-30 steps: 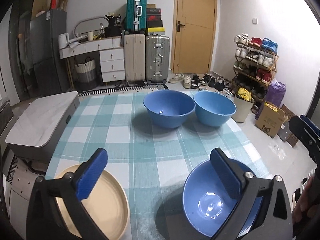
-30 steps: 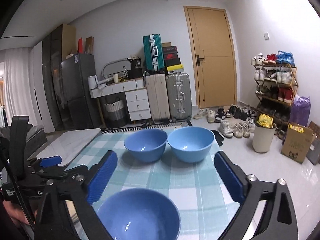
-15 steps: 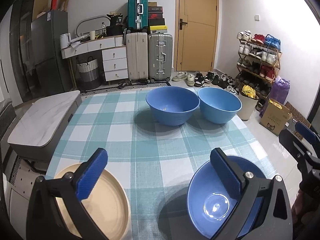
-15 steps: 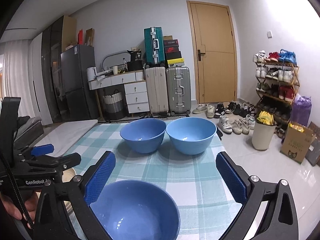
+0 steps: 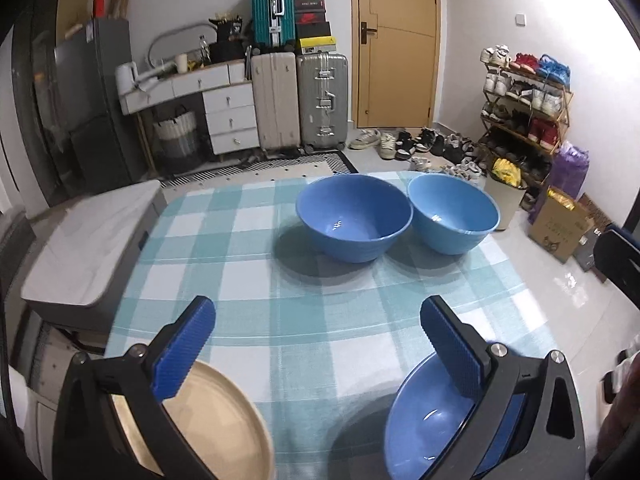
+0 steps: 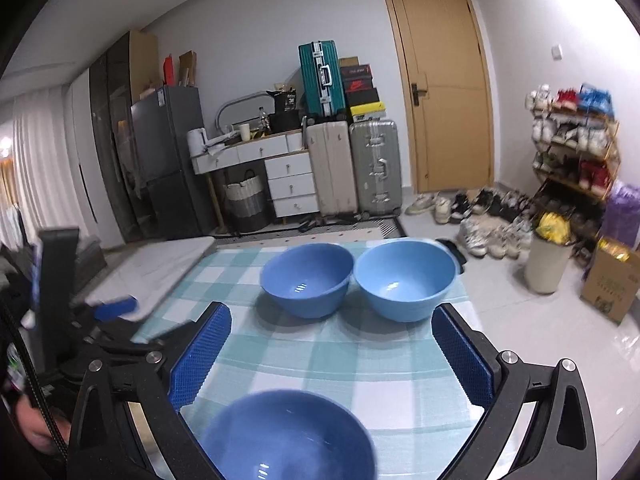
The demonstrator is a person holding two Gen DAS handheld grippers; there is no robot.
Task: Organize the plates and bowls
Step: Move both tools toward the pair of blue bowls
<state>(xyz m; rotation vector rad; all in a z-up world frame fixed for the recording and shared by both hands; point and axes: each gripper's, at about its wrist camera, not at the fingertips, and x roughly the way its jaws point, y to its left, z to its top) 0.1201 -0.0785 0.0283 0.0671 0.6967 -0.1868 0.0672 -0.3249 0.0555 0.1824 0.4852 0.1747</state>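
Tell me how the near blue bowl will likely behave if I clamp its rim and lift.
The near blue bowl looks rigid, so it should hold its shape. Its glossy inside, showing glare, suggests a slick surface; the ribbed pads of the right gripper may help. It is deep and round, so held by one side of the rim it would probably hang tilted.

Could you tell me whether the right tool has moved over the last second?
Yes. In its own view, the near bowl has slid lower and closer between the fingers while the door sits higher, so the right tool has advanced and tilted down.
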